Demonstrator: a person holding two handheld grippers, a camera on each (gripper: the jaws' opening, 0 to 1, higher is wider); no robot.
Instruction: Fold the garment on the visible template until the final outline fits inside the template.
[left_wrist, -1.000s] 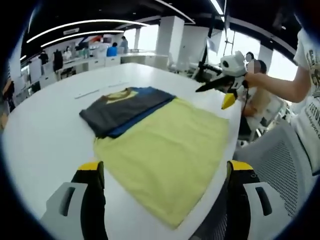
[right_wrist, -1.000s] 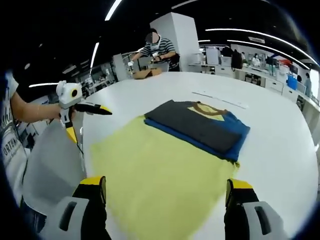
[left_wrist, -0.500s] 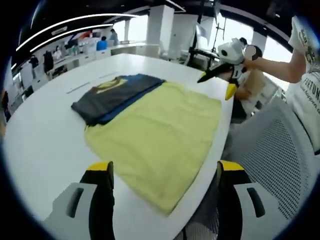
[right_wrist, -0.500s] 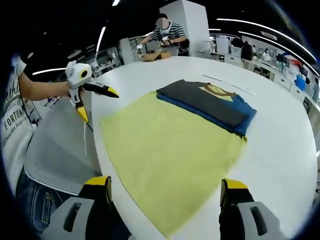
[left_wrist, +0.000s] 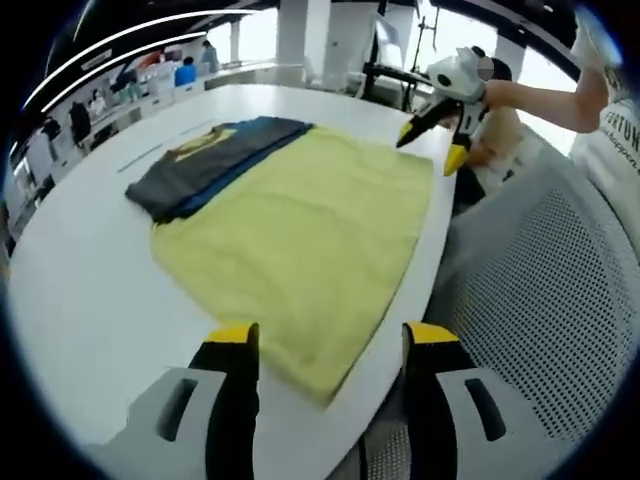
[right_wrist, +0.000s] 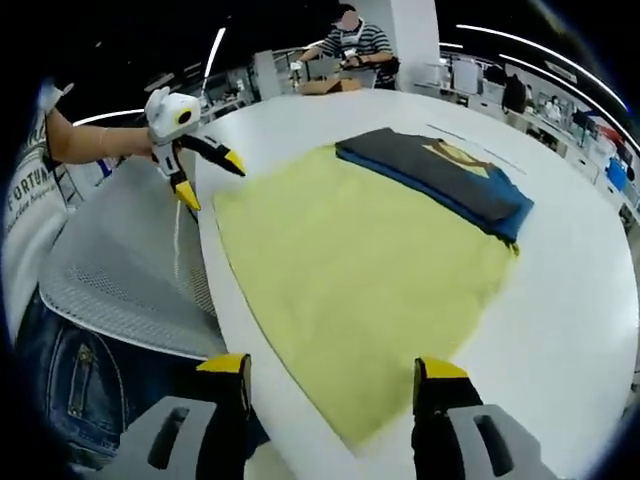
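A dark grey and blue folded garment (left_wrist: 205, 165) (right_wrist: 440, 170) with a yellow collar lies at the far end of a flat yellow cloth (left_wrist: 300, 230) (right_wrist: 360, 260) on the white table (left_wrist: 70, 280) (right_wrist: 580, 330). My left gripper (left_wrist: 330, 345) is open over the cloth's near corner at the table edge, nothing between its fingers. My right gripper (right_wrist: 332, 375) is open over the opposite near corner. Each gripper also appears in the other's view, held in a hand beside the cloth: the right gripper (left_wrist: 428, 150) and the left gripper (right_wrist: 212, 180).
A grey mesh chair (left_wrist: 540, 300) (right_wrist: 110, 270) stands against the table edge between the two grippers. A thin strip (left_wrist: 140, 157) (right_wrist: 470, 143) lies beyond the garment. A person (right_wrist: 355, 40) sits at the table's far end by a cardboard box (right_wrist: 330, 85).
Both views have come lower and closer to the cloth's near edge. Each gripper's jaws stand closer together than before. The cloth and garment have not moved.
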